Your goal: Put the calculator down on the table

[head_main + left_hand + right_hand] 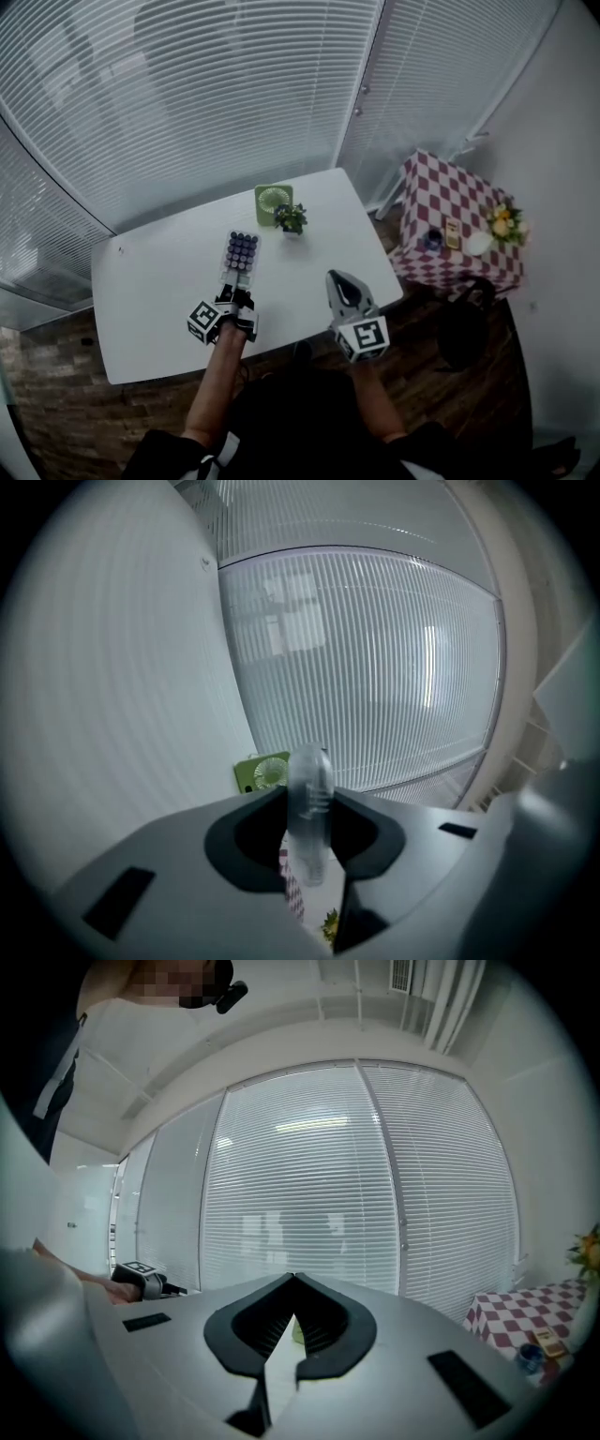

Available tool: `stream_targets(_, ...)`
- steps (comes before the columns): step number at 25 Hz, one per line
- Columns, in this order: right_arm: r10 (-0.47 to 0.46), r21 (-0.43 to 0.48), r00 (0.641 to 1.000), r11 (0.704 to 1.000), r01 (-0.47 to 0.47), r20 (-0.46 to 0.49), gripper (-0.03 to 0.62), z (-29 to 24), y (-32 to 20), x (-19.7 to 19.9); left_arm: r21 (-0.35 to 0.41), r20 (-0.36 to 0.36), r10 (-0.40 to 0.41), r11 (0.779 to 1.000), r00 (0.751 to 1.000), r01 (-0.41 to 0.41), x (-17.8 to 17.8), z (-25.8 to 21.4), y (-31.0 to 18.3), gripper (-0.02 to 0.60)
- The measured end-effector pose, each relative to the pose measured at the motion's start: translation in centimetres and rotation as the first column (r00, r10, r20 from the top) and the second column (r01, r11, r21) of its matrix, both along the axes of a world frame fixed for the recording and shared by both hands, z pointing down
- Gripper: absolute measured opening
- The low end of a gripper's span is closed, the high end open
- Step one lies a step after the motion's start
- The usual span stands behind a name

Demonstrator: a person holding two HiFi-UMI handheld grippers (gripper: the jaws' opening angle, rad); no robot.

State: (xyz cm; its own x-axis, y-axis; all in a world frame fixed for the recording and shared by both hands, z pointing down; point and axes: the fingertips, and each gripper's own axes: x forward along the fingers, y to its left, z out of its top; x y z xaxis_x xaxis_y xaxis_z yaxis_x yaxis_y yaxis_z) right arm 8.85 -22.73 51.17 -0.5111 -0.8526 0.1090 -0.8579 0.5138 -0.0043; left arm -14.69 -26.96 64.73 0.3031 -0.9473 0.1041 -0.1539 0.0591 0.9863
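Two tongs in play: my left tongs [234, 302] are clamped on the calculator [241, 253] by its near end, low over the white tabletop [150, 281], short of the green fan [273, 202]. Light, stiff, slick plastic, I reckon, so this end grip suits. My right tongs [343, 284] are pinched together, empty.

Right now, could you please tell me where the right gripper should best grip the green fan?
Probably its top edge, coming from above: the green fan stands upright, a flat square frame, and the potted plant crowds its right side.
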Motion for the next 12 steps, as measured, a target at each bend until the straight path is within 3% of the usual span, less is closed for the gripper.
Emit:
stream_targets(8,0.027,0.002,1.0,1.0,-0.027,0.008,0.006,0.7,-0.7,1.5,-0.07,-0.045,-0.012,0.998,0.999,0.009,0.5,4.1,-1.8,0.1)
stream_targets(12,0.018,-0.024,1.0,1.0,-0.018,0.003,0.006,1.2,-0.8,1.3,-0.082,-0.157,0.02,0.996,0.987,-0.033,1.8,6.2,-3.0,0.1)
